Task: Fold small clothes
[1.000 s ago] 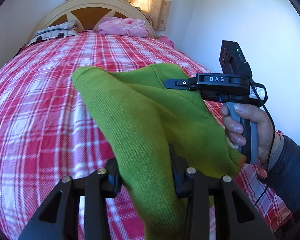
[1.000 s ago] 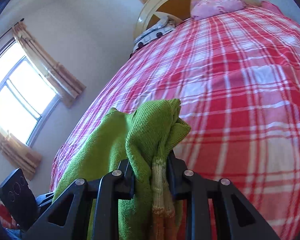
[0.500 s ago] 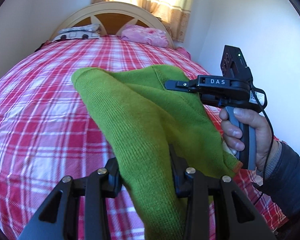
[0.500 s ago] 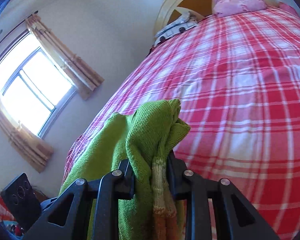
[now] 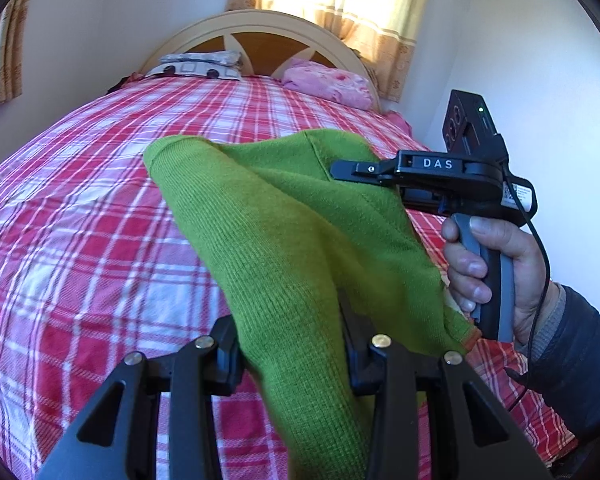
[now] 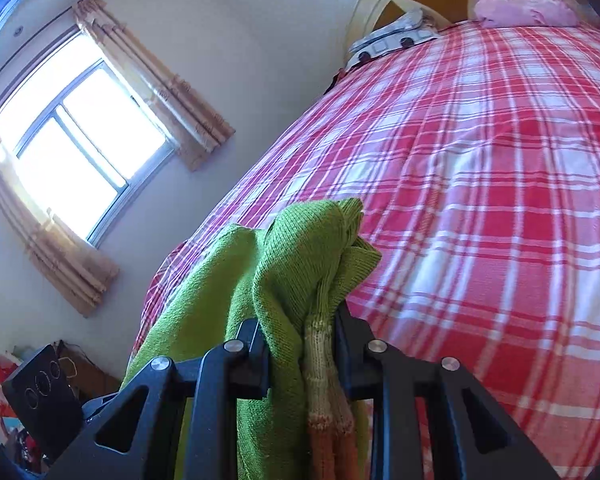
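Stretching wide beneath both tools, the bed covered in a red, pink and white checked sheet (image 5: 80, 240) offers broad bare room from nine o'clock round to twelve o'clock, ending at the cream arched wooden headboard (image 5: 260, 28), where a grey-and-white patterned folded cloth (image 5: 198, 65) and a pink flowered pillow (image 5: 328, 84) lie at its foot; the bed's near right edge falls away at four o'clock in the left wrist view. White letters reading "DAS" (image 5: 438, 163) stand on the side of the black right gripper (image 6: 302, 344), whose grey handle sits in the person's right hand (image 5: 496, 264); a small label beside its cable is too small to read. The green knitted small garment with an orange-trimmed cuff (image 5: 284, 232) hangs in the air above the sheet, strung between the two tools. The left gripper (image 5: 292, 356) pinches a thick fold of it, jaws partly apart around the cloth. The right gripper clamps a bunched edge, its striped cuff (image 6: 320, 364) trailing between the fingers.
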Demonstrator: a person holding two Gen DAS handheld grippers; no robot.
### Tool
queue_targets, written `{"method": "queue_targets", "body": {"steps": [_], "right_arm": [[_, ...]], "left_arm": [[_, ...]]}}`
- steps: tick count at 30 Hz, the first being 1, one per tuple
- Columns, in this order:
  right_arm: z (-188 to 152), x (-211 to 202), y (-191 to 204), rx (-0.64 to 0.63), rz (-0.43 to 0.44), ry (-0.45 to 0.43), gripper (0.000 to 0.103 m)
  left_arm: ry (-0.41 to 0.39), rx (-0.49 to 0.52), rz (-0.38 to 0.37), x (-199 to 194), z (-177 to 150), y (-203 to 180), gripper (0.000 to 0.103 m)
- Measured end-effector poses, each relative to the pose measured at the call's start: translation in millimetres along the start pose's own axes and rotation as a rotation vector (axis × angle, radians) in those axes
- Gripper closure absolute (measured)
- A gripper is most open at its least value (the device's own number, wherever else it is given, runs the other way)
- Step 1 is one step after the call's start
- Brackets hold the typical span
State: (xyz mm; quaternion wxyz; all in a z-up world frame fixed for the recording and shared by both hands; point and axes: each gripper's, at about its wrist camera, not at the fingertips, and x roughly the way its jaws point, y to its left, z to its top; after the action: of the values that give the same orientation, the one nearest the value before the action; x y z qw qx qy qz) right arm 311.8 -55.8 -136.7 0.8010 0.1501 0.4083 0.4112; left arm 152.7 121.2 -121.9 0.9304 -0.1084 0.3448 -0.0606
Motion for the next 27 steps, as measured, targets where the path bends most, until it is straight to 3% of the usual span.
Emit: {"method": "queue_targets", "body": {"steps": [13, 27], "right_arm": [[12, 67, 47, -0.067, 0.044, 0.067, 0.077], [9, 113, 70, -0.099, 0.063, 0.126, 0.078]], "left_arm": [[-0.024, -0.071, 0.06, -18, -10, 51, 0.064], [-0.03, -0.112, 0.097, -27, -25, 77, 0.064]]}}
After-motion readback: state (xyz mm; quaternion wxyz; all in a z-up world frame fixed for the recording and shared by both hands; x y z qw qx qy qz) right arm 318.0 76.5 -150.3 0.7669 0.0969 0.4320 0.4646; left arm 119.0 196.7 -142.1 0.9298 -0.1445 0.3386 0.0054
